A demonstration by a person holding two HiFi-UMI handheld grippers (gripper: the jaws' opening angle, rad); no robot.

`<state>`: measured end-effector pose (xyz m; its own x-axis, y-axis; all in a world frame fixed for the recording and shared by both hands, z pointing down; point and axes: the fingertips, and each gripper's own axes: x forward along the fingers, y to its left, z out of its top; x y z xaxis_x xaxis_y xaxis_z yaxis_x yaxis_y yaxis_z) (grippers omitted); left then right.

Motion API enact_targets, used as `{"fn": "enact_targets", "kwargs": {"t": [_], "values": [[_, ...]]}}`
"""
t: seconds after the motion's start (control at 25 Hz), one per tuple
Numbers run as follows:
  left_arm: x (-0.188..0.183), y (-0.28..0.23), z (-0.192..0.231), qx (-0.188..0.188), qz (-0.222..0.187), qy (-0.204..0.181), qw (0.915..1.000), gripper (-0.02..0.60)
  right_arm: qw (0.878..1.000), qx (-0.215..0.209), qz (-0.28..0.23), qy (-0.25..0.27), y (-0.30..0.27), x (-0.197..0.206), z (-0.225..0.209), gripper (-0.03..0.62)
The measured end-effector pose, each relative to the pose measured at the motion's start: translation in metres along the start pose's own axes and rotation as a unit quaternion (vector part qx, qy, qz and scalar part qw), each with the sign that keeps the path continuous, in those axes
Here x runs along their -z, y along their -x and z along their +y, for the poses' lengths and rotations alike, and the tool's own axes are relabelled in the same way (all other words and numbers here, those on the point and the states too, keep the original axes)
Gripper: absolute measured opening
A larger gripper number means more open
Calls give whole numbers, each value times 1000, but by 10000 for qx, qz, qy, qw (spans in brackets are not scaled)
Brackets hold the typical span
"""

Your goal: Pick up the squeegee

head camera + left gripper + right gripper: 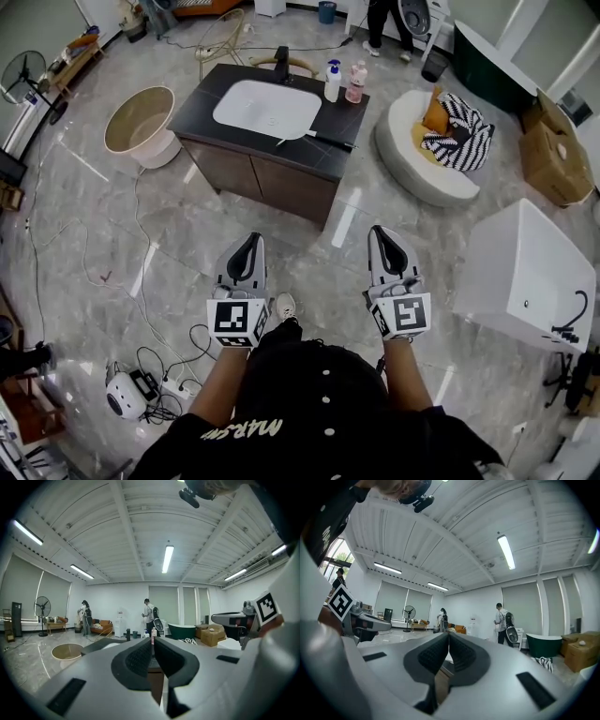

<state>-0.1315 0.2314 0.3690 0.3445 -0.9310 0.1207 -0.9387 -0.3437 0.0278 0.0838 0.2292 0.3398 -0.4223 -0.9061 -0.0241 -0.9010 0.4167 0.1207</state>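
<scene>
Both tools are out in front of the person, side by side and pointing roughly level toward the vanity counter, a carrying pose for an approach, not a reach. The left gripper has its jaws together with nothing between the pads, and the right gripper is pressed closed and empty too. That makes sense, I'd say: there is nothing to grab out here over the bare floor, so the pads stay together until the target is near. The squeegee lies flat on the dark counter top well ahead of both tools, about on the line between them, beside the near right corner of the white basin. Its dark handle runs off toward the right gripper's side, which looks like the easier end to take. Two bottles stand beyond it at the far edge, clear of any pickup. From either gripper view I cannot pick the squeegee out; the closed pads cover that stretch of the counter. The jaws will have to part before either one can grip it.
</scene>
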Motion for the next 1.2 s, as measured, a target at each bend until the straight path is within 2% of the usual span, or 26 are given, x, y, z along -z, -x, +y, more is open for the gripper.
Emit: {"fn": "enact_targets", "kwargs": {"t": [0.2, 0.64, 0.8, 0.96, 1.2], "values": [[-3, -37, 27, 40, 94, 1, 9999, 21, 9998, 40, 191, -5, -45, 7, -8, -3], [-12, -111, 93, 199, 80, -14, 9998, 21, 9996, 175, 233, 31, -141, 13, -15, -3], [-13, -126, 100, 347, 83, -85, 9993, 21, 9990, 294, 336, -15, -152, 22, -21, -3], [-2, -140, 102, 338, 171, 56, 9993, 21, 9985, 338, 412, -117, -159, 33, -31, -3], [2, -182, 96, 355, 188, 52, 9992, 21, 9986, 312, 402, -123, -185, 46, -59, -3]]}}
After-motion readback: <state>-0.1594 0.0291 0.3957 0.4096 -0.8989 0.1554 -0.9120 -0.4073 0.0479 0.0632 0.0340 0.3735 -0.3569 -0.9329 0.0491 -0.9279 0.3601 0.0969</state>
